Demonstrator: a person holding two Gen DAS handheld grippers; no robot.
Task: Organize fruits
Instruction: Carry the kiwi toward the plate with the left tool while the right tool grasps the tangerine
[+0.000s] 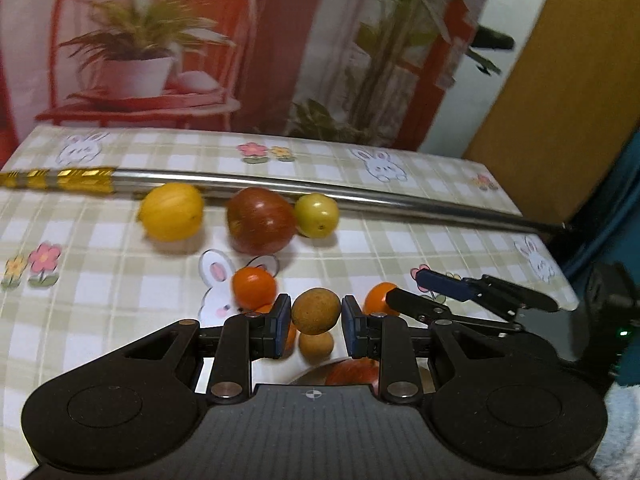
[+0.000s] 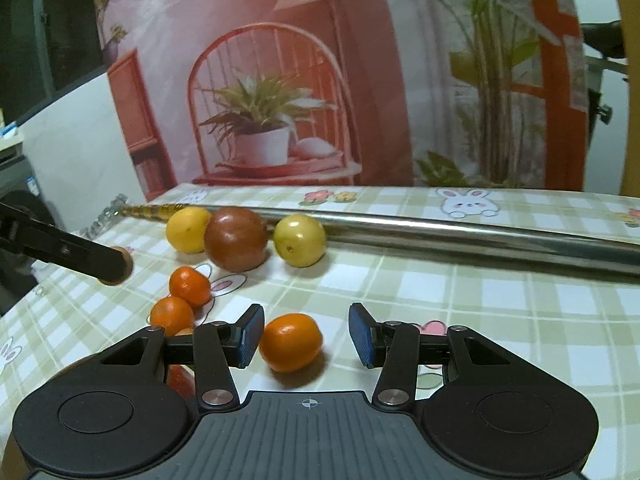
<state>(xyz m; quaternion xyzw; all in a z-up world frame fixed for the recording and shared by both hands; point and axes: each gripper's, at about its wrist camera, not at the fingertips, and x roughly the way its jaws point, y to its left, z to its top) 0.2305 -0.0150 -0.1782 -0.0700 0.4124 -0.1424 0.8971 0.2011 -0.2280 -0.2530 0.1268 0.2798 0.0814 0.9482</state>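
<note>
**Q:** What are my grippers doing?

**A:** My left gripper is clamped on a small round brown fruit, pads touching both sides, lifted above the checked tablecloth. My right gripper has its jaws spread wide around an orange kumquat that lies on the cloth; the left pad is just beside it, the right pad well apart.

**Q:** Where is the rest of the fruit?

**A:** At the far side, three sit in a row against a long metal rod: a yellow lemon on the left, a dark red apple in the middle, a yellow-green plum on the right. Nearer, to the left of my right gripper, lie two small oranges.
</note>
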